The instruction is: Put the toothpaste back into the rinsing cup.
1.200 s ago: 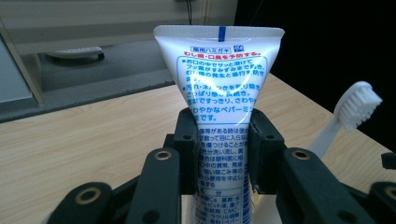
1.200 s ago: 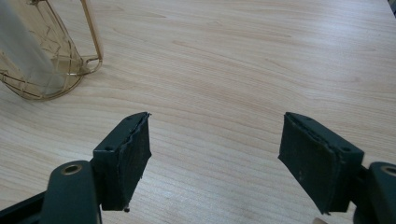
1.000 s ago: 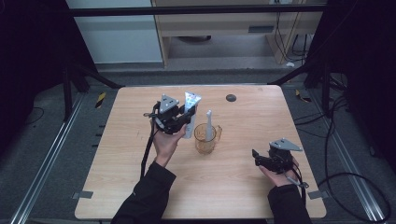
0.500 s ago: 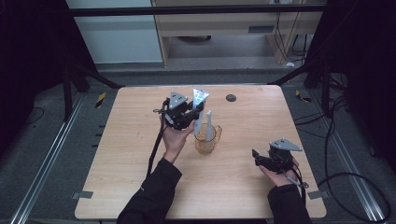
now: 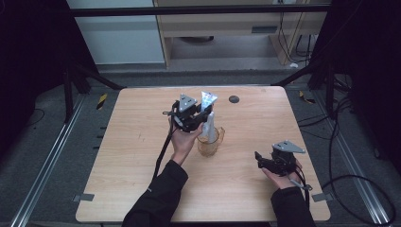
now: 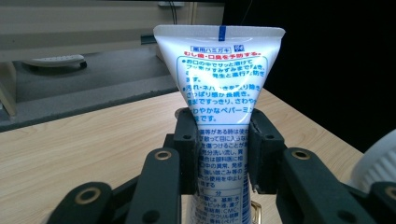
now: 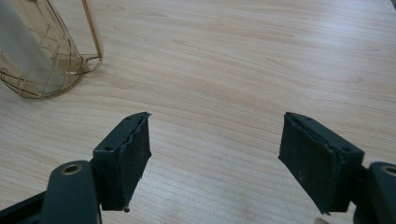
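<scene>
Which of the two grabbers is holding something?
The left gripper: its fingers squeeze a white toothpaste tube standing in the amber cup. The right gripper is open, with nothing in it.

Light wood table [image 5: 142, 142], amber wire cup [image 5: 209, 144] standing approx. centre, small dark round disc [image 5: 233, 99] nr far edge, well apart from cup

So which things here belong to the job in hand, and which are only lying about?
In the job, as it appears:
- toothpaste tube, clamped in the left gripper
- amber cup beneath it
- right gripper, open, idle

Lying about:
- small dark disc on the table
</scene>
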Motion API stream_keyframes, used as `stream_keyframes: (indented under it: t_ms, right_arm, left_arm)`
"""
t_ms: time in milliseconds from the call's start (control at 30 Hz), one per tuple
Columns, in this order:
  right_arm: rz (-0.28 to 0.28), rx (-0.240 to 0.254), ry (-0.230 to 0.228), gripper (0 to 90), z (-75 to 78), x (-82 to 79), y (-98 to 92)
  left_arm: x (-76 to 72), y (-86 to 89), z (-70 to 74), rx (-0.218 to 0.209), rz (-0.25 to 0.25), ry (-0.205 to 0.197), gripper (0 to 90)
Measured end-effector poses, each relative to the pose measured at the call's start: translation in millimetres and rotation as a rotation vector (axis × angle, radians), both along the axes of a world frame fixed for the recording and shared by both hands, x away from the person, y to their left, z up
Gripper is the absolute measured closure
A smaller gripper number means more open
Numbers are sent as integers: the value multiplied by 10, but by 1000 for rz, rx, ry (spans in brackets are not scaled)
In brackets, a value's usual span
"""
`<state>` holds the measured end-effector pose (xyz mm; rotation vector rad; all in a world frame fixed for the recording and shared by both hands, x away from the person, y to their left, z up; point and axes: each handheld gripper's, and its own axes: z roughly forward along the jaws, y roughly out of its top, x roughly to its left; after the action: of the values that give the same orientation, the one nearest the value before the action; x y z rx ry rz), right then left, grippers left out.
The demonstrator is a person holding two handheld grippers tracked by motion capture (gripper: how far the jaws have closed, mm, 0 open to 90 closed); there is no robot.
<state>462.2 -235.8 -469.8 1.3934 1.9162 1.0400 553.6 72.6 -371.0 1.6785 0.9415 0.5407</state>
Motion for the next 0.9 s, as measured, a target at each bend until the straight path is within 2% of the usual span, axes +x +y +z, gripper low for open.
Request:
stream_keyframes:
  t_ms: [700,900]
  right_arm:
    - [6,-10,5,247,-12,5,14]
    - [3,-12,10,248,-14,7,14]
  left_arm:
    - [19,-24,-251,14,-8,38,681]
    - [8,-30,-321,30,-14,49,677]
